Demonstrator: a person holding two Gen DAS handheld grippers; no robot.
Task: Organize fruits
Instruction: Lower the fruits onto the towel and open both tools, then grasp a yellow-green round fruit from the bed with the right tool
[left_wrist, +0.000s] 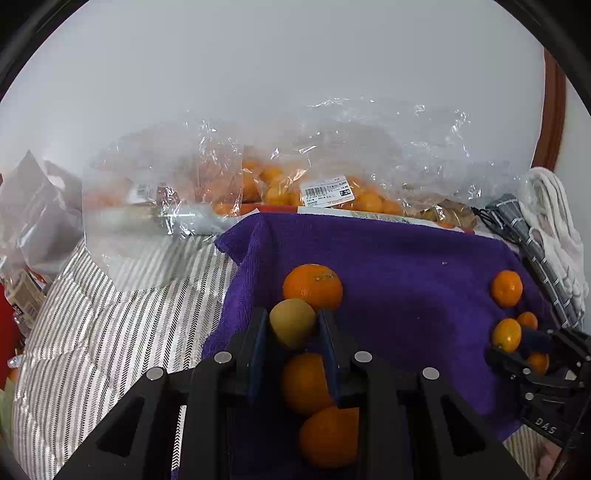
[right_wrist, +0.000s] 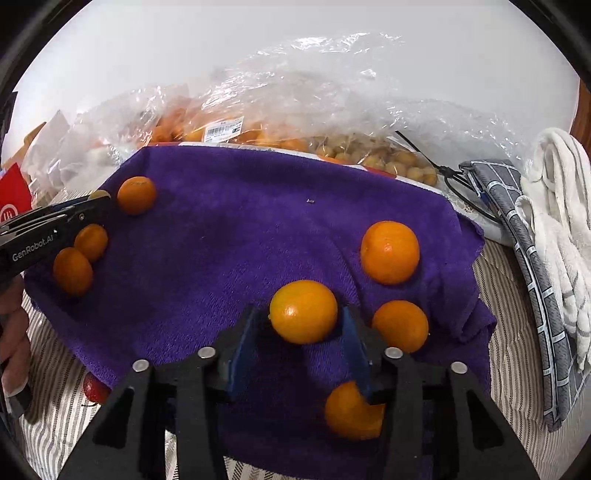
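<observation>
One yellow-green fruit (left_wrist: 292, 323) (dull, rounder than neighbouring oranges) clamped in left gripper (left_wrist: 291, 325); right gripper (right_wrist: 301, 325) slack around glossy orange (right_wrist: 303, 311).

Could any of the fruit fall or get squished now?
Maybe. The left gripper squeezes a yellow-green round fruit just above a row of oranges; dropped, it could knock them rolling. The right gripper stands open around a shiny orange fruit on the rumpled purple towel, which might roll off toward the striped sheet.
</observation>
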